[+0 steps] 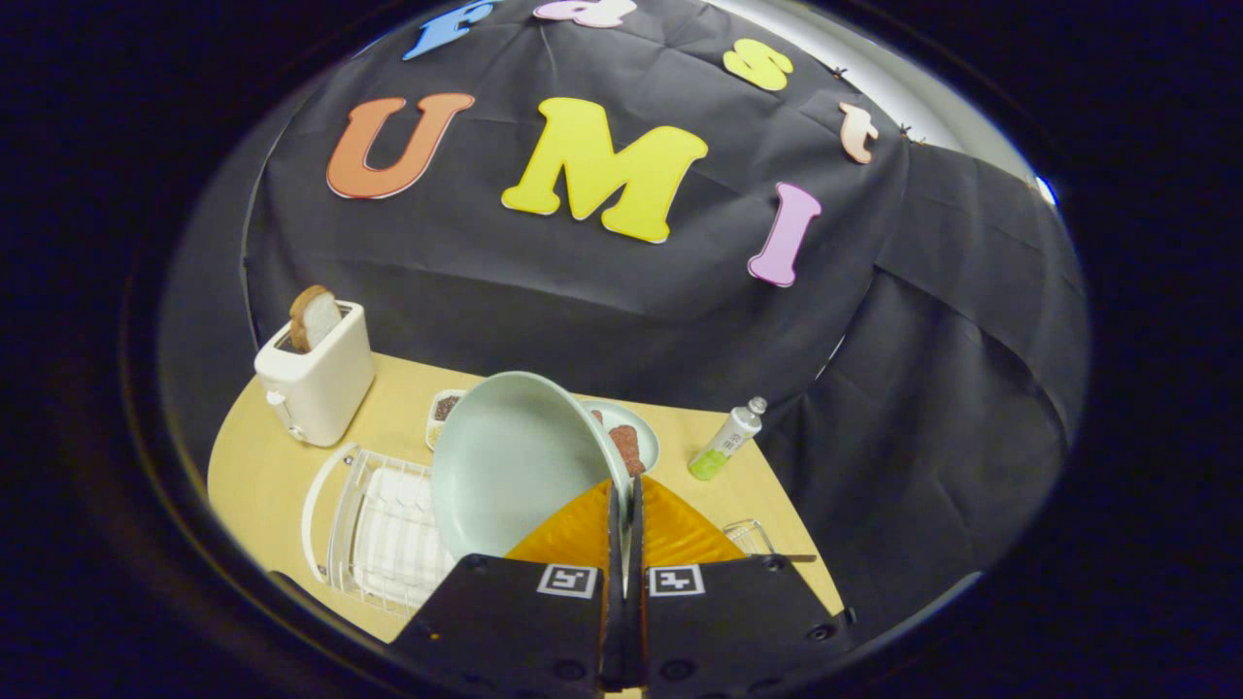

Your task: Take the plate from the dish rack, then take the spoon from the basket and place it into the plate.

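A pale green plate [510, 461] stands on edge between my orange fingers [573, 532], lifted above the white wire dish rack [374, 529] on the wooden table. My gripper [624, 505] is shut on the plate's rim, both fingers pressed close together on it. To the right of my fingers, the wire basket [748, 534] peeks out, with a dark spoon handle [798, 558] sticking out of it to the right.
A white toaster [316, 383] with a slice of bread stands at the table's back left. Behind the plate sit a small dish of grains [445, 408] and a plate with brown food [631, 442]. A small bottle [728, 442] leans at the back right.
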The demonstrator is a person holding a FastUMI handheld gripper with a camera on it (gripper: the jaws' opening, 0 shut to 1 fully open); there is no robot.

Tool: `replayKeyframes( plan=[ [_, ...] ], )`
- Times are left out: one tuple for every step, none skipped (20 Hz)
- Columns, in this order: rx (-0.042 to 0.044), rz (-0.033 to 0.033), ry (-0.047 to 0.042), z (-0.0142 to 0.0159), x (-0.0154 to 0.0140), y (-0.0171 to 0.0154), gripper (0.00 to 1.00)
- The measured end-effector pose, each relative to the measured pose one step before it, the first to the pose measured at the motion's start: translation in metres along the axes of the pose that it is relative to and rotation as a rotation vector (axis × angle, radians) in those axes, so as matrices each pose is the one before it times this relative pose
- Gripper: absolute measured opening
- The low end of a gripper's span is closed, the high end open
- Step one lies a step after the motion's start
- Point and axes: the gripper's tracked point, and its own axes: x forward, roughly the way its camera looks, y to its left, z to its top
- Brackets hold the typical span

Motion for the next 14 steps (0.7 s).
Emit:
replayKeyframes(
  plan=[
    [0.01884, 0.04229, 0.01407, -0.00758, -0.00064, 0.00152, 0.06],
    [0.02177, 0.04072, 0.01769, -0.01213, -0.00222, -0.00046, 0.06],
    [0.02178, 0.03838, 0.0137, -0.01079, -0.00321, -0.00462, 0.06],
    [0.01479, 0.05276, 0.02754, -0.01564, -0.0008, -0.00086, 0.06],
    [0.03264, 0.06768, 0.0443, -0.01995, -0.00261, 0.00265, 0.06],
    [0.04391, 0.07101, 0.05808, -0.02472, -0.00108, 0.00213, 0.06],
    [0.03301, 0.06071, 0.04526, -0.01949, -0.00182, 0.00377, 0.06],
    [0.0209, 0.058, 0.03703, -0.01809, 0.0007, -0.00407, 0.06],
    [0.00739, 0.02937, 0.02229, -0.01348, 0.00404, -0.00814, 0.06],
    [0.01189, 0.02645, 0.01801, -0.01371, 0.00284, -0.0095, 0.06],
    [0.0182, 0.02509, 0.01433, -0.01435, 0.00064, -0.00798, 0.06],
    [0.02364, 0.02959, 0.00797, -0.00946, -0.00003, -0.00759, 0.06],
    [0.00781, 0.02087, 0.00969, -0.01047, -0.00317, -0.01017, 0.06],
    [-0.00169, 0.01423, 0.00856, -0.00965, -0.00128, -0.01102, 0.06]
  ],
)
